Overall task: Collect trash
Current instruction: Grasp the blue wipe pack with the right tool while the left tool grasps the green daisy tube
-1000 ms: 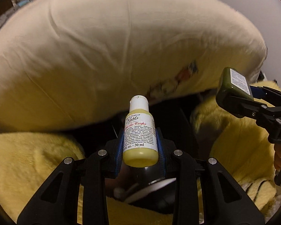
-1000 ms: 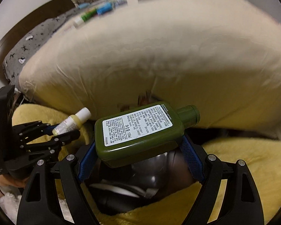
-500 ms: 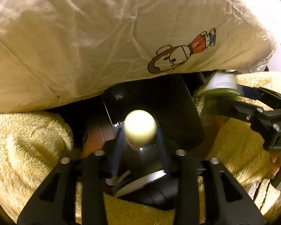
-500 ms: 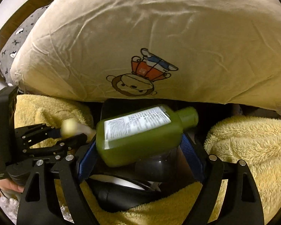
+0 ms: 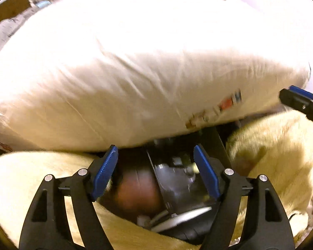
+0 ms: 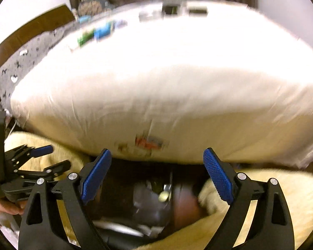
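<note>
— With both tools spread and holding nothing, where's the trash?

— Directly below them. The left gripper and right gripper hang over a dark bin wedged between yellow blankets, under the cream pillow.

— What's inside?

— Blurred clutter, nothing nameable. More litter probably lies far ahead, beyond the pillow; neither hand is nearer.

A big cream fabric pillow overhangs the dark bin opening; fluffy yellow blanket crowds both sides, leaving a narrow gap below the pillow.
</note>
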The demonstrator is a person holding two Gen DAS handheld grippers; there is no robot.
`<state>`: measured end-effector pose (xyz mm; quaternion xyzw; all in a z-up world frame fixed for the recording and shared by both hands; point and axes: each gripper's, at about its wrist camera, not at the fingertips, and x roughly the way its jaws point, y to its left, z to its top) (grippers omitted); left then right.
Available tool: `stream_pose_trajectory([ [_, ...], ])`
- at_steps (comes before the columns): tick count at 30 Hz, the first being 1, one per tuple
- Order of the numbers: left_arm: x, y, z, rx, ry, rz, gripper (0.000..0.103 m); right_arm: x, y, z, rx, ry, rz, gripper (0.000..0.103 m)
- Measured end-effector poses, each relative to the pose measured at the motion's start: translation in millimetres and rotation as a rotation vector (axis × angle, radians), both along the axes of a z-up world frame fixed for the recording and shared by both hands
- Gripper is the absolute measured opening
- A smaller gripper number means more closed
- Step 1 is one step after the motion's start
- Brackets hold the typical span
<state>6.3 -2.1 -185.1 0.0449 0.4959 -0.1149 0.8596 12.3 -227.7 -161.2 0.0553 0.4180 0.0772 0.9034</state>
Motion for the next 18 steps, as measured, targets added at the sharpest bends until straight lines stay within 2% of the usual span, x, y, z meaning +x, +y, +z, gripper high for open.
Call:
stream_pose_trajectory([
  [5, 5.3, 18.0, 44.4, -0.006, -0.153, 0.045, 0.072, 8.8, -7.5, 36.0, -0.038, -0.138, -0.034, 0.090],
  [11, 27.1, 19.9, 73.6, 0.047, -0.321, 0.079, 0.072, 35.0, 3.6, 54.5, -0.013, -0.210, -0.026, 0.090],
  [18, 59.5, 26.3, 82.4, 0.088, -0.376, 0.092, 0.072, 87.8, 36.0, 66.2, 0.034, -0.215, 0.057, 0.090],
])
